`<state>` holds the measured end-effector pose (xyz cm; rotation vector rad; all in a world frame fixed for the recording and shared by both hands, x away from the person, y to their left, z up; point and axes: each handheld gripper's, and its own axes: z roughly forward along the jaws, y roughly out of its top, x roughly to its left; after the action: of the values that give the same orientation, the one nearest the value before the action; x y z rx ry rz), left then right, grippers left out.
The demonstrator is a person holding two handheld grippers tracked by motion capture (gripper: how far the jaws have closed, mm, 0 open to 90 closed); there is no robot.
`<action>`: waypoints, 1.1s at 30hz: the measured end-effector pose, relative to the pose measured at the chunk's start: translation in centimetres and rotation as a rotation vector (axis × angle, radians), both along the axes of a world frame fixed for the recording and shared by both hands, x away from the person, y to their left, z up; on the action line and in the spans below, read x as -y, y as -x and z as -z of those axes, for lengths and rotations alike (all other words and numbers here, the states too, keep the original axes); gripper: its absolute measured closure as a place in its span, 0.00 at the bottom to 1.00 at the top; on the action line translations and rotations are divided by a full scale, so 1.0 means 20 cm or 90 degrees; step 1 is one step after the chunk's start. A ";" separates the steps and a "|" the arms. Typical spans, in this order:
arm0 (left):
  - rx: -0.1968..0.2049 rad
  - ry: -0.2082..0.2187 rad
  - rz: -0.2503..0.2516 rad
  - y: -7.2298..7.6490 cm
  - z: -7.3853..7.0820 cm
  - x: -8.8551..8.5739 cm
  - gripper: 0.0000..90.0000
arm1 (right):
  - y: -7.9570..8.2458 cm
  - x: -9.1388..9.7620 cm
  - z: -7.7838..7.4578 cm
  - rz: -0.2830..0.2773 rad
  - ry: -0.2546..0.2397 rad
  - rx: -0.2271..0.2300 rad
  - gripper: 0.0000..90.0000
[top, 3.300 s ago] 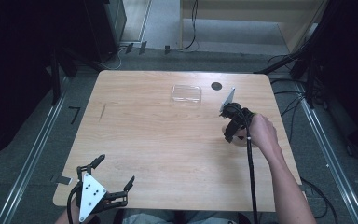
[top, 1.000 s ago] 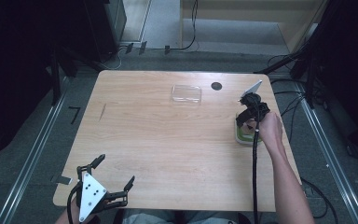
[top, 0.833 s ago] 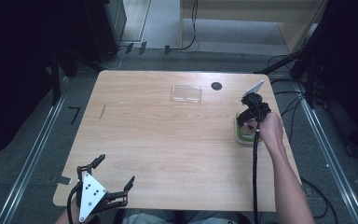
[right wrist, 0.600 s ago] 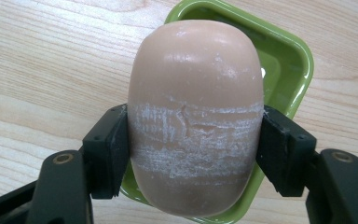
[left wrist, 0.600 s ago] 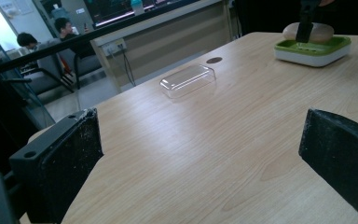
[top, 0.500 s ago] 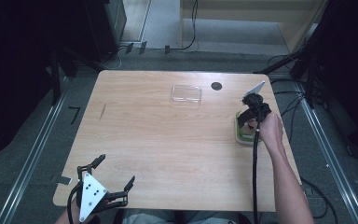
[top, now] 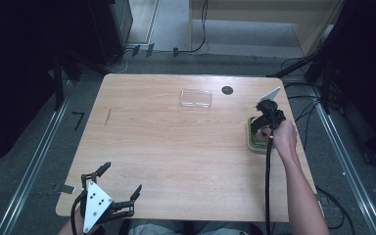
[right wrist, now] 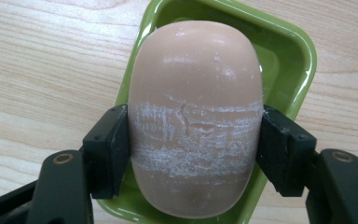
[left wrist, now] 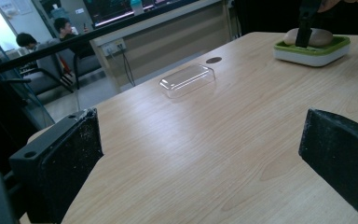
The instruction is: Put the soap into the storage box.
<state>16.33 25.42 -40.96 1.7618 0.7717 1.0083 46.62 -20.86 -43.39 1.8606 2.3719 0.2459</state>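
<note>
Right gripper view puts my own two black jaws at the bottom, and my right gripper (right wrist: 195, 149) clamps the soap (right wrist: 196, 116) between them. One pad presses each long side of the bar, about midway along it. The soap is a pale pink rounded oval with white scuff lines across its middle. It sits inside the green dish (right wrist: 289, 56), whose rim shows around the far end and both sides of the bar. Bare wood of the table (right wrist: 37, 60) lies beyond the dish on every side.

From the high view, my left gripper (top: 112, 188) is nearest, at the near left corner of the table (top: 176, 147), and my hand holds it just past the near edge. Its jaws stand wide apart with nothing between them; in the left gripper view the two black pads frame bare wood.

Farther out, at the right edge of the table, my right hand (top: 285, 137) holds the right gripper (top: 263, 128) pointing down into the dish (top: 254, 142). The cable (top: 268, 186) trails back along my forearm toward the near edge.

Farther still, near the far edge and about mid-table, a clear lid (top: 196, 98) lies flat on the wood, well apart from the dish. Just to its right sits a small dark round spot (top: 227, 90) in the tabletop.
</note>
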 end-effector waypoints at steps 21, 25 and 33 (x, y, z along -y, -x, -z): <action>0.001 0.001 -0.001 0.00 0.00 0.00 0.00 | -0.01 0.01 0.03 0.012 0.012 -0.005 0.37; 0.001 0.001 0.000 0.00 0.00 0.00 0.00 | 0.00 0.00 0.01 0.008 0.019 -0.001 0.37; 0.002 0.001 -0.002 0.00 0.00 0.00 0.00 | 0.02 -0.03 -0.03 -0.014 0.024 0.006 0.34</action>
<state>16.27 25.47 -40.94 1.7584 0.7731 1.0110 46.16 -20.35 -42.79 1.8134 2.3750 0.2112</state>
